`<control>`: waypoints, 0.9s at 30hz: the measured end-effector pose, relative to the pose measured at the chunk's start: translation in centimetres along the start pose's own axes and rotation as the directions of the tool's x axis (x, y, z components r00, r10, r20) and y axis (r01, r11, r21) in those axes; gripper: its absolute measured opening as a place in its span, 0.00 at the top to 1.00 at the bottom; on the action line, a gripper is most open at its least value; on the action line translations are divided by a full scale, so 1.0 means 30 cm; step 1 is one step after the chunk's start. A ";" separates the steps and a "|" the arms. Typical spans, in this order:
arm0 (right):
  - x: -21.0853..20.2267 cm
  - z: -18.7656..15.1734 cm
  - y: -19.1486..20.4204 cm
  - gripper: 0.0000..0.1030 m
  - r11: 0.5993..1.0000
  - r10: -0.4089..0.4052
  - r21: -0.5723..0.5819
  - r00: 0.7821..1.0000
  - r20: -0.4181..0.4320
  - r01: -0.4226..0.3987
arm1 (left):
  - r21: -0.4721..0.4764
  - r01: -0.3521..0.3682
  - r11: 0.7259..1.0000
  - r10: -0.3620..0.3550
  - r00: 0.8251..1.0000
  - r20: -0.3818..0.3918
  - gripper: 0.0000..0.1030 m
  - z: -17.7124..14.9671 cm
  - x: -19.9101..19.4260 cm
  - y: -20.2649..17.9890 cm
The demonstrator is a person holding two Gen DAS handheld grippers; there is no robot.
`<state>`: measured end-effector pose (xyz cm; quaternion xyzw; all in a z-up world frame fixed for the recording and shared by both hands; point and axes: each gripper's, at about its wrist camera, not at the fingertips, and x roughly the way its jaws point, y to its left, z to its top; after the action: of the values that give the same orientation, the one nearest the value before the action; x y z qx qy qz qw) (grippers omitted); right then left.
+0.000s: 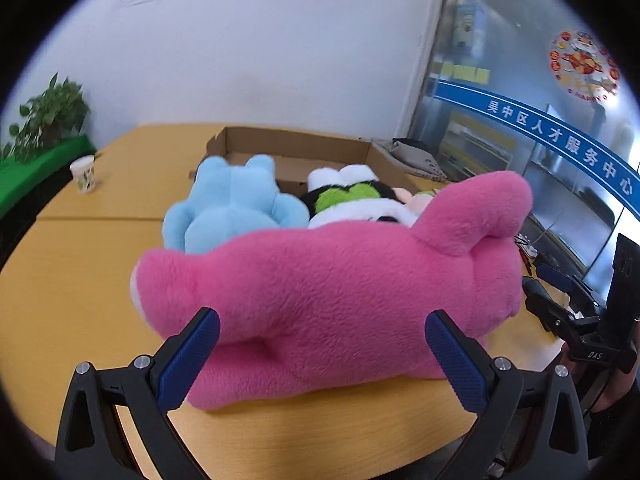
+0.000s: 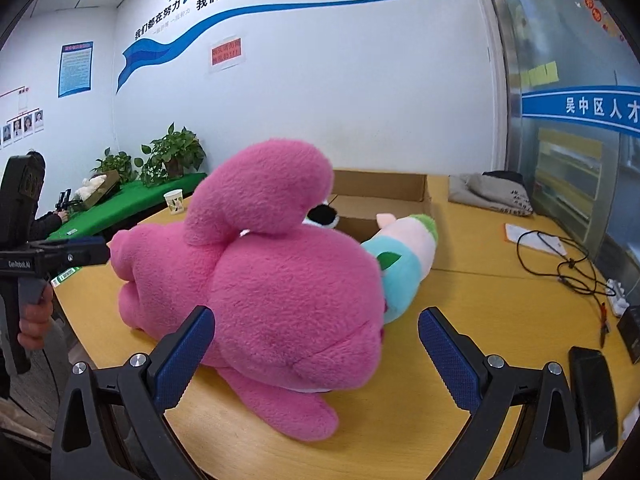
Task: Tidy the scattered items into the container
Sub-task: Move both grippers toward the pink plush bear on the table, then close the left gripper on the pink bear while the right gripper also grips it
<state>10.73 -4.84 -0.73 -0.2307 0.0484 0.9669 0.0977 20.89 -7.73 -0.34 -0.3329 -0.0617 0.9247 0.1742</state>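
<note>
Looking down my left claw [image 1: 322, 354] first: both arms spread wide, ribbed blue pads [image 1: 191, 360] sitting either side of the big pink plush [image 1: 320, 292] without pinching it. That plush is fuzzy, long-piled, lumpy, lying flat on the smooth yellow wood-look table [image 1: 80, 272], right at the near edge. Just behind it a baby-blue plush [image 1: 236, 208] with rounded stubby limbs, and to its right a black, white and lime-green plush [image 1: 348, 196], both pressed up against the pink one. Past those sits the shallow brown cardboard box [image 1: 296, 148], corrugated walls, flaps out, at the far side of the table. A paper cup [image 1: 84, 174] stands far left, well apart from the toys. My other claw [image 1: 560, 300] pokes in on the right edge, black plastic; can't tell its gap from here.

Right claw [image 2: 316, 352] view: also spread wide, same textured blue pads [image 2: 184, 356], pink plush [image 2: 272, 280] sitting between them, nothing clamped. From this side it's a big rounded lump with one limb sticking up and another flopped toward me. Touching it on the right is a pastel plush [image 2: 404, 256], pale pink and aqua with a green tuft. The box [image 2: 384, 192] is just beyond, open top. A grey folded cloth [image 2: 492, 192] sits far right, and a tangled black cable [image 2: 560, 256] lies on the table near a white power strip [image 2: 618, 300].
</note>
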 end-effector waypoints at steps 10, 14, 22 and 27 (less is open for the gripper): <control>0.152 -0.001 -0.024 0.00 0.998 0.068 0.018 0.996 -0.059 -0.067 | -0.112 0.093 0.989 -0.103 0.991 -0.086 0.01 -0.084 0.179 0.055; 0.205 -0.010 -0.076 0.00 0.986 0.142 0.096 0.988 -0.065 -0.135 | -0.095 0.135 0.986 -0.139 0.990 -0.034 0.01 -0.073 0.199 0.062; 0.214 -0.036 -0.061 0.14 0.987 0.115 0.114 0.993 -0.030 -0.111 | -0.095 0.170 0.981 -0.175 0.984 -0.045 0.14 -0.080 0.212 0.056; 0.196 -0.029 -0.038 0.21 0.987 0.108 0.127 0.992 -0.060 -0.100 | -0.123 0.182 0.976 -0.189 0.981 -0.044 0.26 -0.087 0.193 0.068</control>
<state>6.20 -2.88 -4.25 -0.2533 0.1237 0.9576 0.0595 17.84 -7.53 -6.26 -0.3611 -0.1423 0.8894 0.2416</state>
